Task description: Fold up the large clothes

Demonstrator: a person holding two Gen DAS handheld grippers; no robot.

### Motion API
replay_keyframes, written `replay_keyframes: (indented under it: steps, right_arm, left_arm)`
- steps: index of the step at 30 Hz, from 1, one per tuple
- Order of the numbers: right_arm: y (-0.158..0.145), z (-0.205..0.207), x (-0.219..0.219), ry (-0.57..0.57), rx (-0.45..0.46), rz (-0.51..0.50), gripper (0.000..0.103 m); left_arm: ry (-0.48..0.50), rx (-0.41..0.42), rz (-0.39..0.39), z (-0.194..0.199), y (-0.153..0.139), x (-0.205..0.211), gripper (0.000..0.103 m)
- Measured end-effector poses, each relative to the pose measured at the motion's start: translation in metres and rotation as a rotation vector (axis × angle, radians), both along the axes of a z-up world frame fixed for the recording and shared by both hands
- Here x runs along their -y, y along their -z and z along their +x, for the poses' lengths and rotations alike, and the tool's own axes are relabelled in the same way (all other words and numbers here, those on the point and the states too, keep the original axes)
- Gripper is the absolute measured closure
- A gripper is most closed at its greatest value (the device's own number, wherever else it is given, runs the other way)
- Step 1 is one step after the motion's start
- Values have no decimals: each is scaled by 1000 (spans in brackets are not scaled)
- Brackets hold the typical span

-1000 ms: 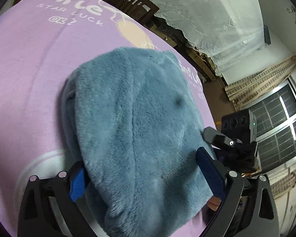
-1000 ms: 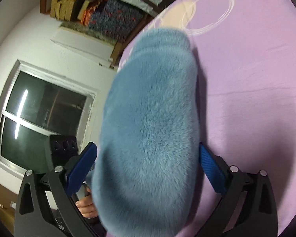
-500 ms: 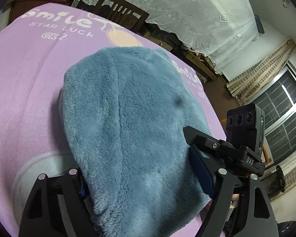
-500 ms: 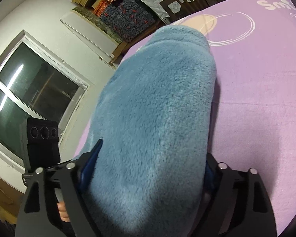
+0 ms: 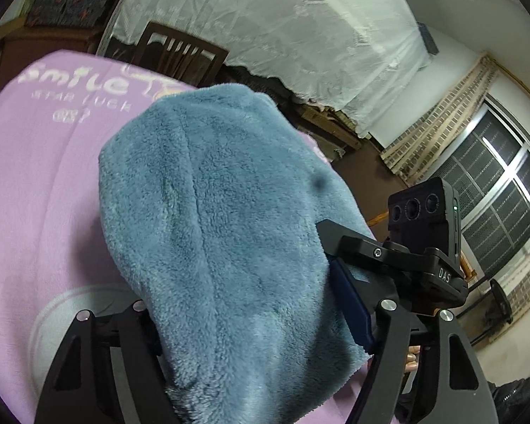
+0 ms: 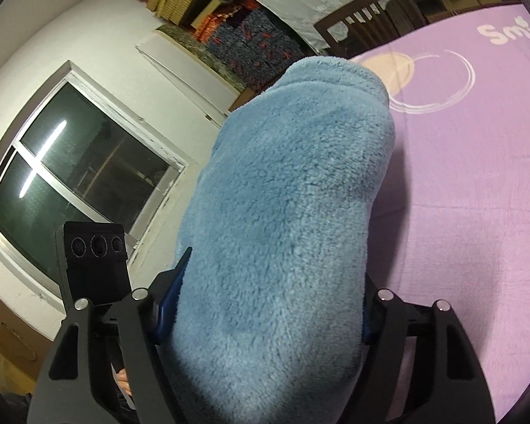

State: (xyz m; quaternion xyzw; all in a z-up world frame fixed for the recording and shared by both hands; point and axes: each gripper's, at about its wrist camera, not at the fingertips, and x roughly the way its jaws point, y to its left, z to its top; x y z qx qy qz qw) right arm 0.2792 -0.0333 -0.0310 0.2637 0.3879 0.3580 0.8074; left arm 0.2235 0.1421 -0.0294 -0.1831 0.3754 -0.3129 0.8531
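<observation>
Left wrist view: folded blue fleece garment (image 5: pixel 229 233) on lilac printed tabletop cover (image 5: pixel 35 194), clamped between closing left tool (image 5: pixel 251 321) and right tool (image 6: pixel 265 304), seemingly for lifting.

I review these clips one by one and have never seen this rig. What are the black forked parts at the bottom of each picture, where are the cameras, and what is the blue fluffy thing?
No robot here: a person holds a hand tool in each hand, each with its own camera looking forward. The black prongs are the left gripper and right gripper. Both sets of jaws are closing around one folded blue fleece garment, whose bulk fills the gap between them. Under it lies a purple printed sheet. The boxy camera at the side belongs to the other tool.
</observation>
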Motion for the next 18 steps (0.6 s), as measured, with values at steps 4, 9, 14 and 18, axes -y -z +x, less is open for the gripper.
replay_keyframes:
  steps: [4,9,14,18]
  right_arm:
    - [-17,-13,4,0,30,20,32]
    - [-37,-40,11,-3,68,42,34]
    - [-51,-67,21,-8,95,56,35]
    - [-58,-90,33,-6,116,54,40]
  left_arm:
    - [11,43,-14,-19,-17,5,29]
    - [34,67,-44,-43,-35,11,35]
    - [39,93,-39,-70,-47,24,36]
    - [64,96,-55,-89,-49,38,36]
